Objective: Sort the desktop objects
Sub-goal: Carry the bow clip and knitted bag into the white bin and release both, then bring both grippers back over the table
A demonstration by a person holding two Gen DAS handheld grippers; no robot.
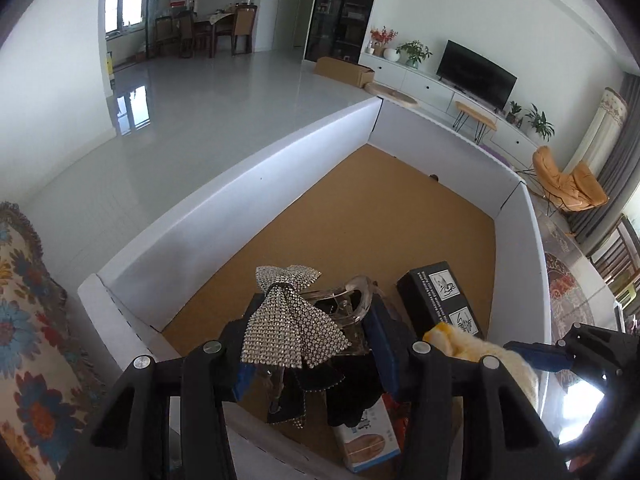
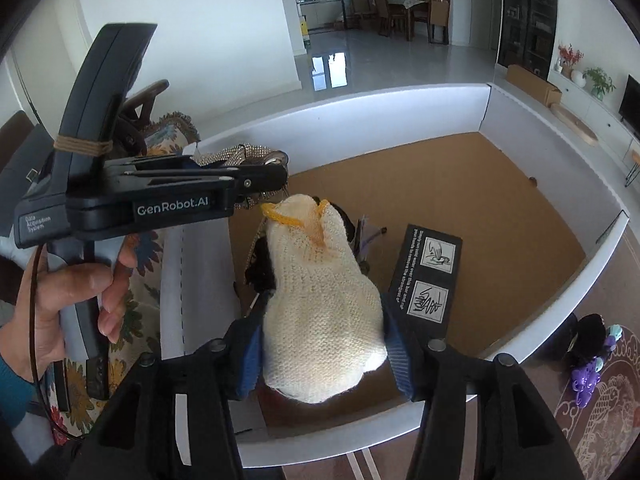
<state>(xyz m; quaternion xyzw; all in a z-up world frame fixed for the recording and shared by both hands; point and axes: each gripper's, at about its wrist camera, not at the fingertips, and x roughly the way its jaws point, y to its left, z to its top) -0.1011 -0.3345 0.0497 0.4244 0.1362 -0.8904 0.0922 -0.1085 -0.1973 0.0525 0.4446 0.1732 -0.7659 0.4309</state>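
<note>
The left gripper (image 1: 308,340) has its blue pads on either side of a rhinestone bow hair clip (image 1: 294,320), which hangs between the fingers with its tails pointing down; the pads appear to bear on the clip's clear and dark body, so it reads as held. The right gripper (image 2: 322,344) carries a cream knit glove (image 2: 320,300) between its blue pads; the jaws stand fairly wide and seem only lightly closed on the fabric. The glove's long axis runs forward along the fingers, its yellow-edged cuff (image 2: 296,216) away from the camera.

Both loads hang over the near corner of the white-walled tray (image 1: 240,172), above its cork floor. The two grippers sit close side by side, the left gripper's tip (image 2: 276,176) just beside the cuff. A black box (image 2: 430,276) lies on the cork to the right of the glove, nearer the right gripper. Judgement: any release here drops onto the small pile directly beneath.
</note>
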